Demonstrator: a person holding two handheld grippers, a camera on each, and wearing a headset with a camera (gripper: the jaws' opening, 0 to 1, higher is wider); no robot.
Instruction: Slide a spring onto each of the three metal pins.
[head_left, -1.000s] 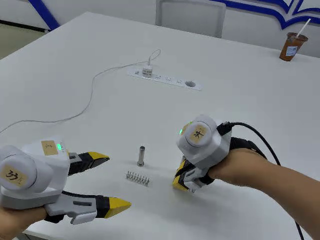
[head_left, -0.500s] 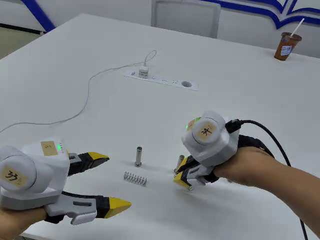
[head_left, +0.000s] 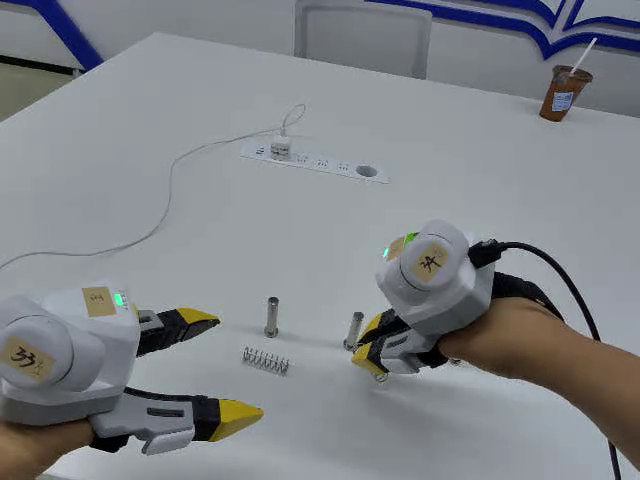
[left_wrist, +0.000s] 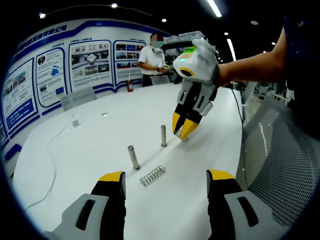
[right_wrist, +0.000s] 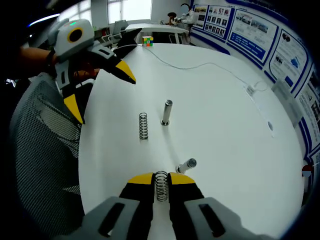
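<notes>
Yellow tips of the right gripper (right_wrist: 161, 178) are pinched tight on a little spring (right_wrist: 161, 189). The near pin (right_wrist: 187, 164) stands just beside them on the white table (head_left: 470, 200). The job now, I think, is to get this spring over the top of that pin. To do it well, lift the spring above the pin's top. Hold it straight up and down so its hole lines up with the pin, then go down slowly. Do not squeeze harder, or the spring may bend or pop out. Let go only when the spring is well onto the pin. The left gripper (head_left: 218, 366) is wide open and holds nothing. A second spring (head_left: 265, 360) lies flat near the far pin (head_left: 271, 316), which is bare.
</notes>
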